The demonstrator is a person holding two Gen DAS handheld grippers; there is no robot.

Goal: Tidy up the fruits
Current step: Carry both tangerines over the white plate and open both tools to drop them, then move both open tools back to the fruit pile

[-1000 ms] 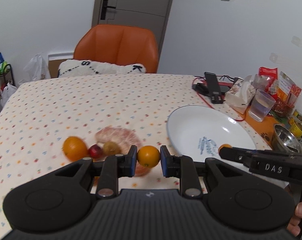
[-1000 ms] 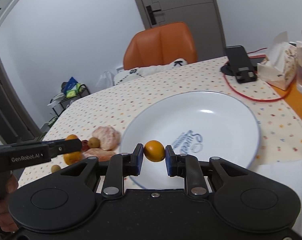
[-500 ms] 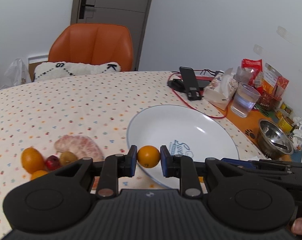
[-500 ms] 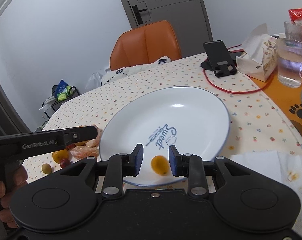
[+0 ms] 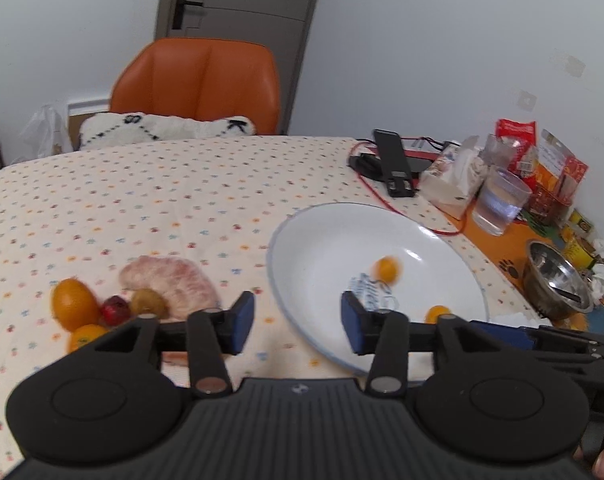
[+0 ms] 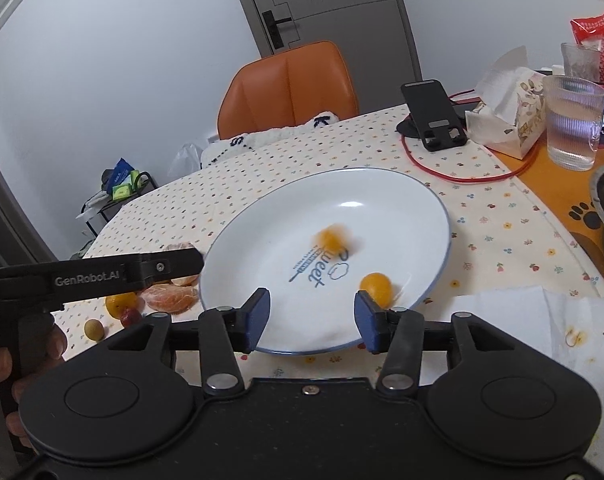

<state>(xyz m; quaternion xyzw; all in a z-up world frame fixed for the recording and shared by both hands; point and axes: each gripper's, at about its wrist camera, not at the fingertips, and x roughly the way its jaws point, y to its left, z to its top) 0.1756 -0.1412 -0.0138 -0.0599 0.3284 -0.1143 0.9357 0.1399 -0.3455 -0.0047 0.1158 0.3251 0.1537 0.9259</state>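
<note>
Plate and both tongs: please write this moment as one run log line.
left tongs: open | right tongs: open | white plate: two small oranges, one blurred | remaining fruit pile: on tablecloth

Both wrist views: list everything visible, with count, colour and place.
plate: one, white, blue-rimmed, on the tablecloth.
small oranges: two, inside the plate, one blurred.
loose fruit: oranges, a red and a brownish piece, peeled segments, left of the plate.
tablecloth: one, cream, dotted.
chair: one, orange, behind the table.
phone stand: one, black, far side.
glass: one, clear, right.
tissue box: one, beside the glass.
metal bowl: one, right edge.
left gripper: black, open, empty.
right gripper: black, open, empty.
</note>
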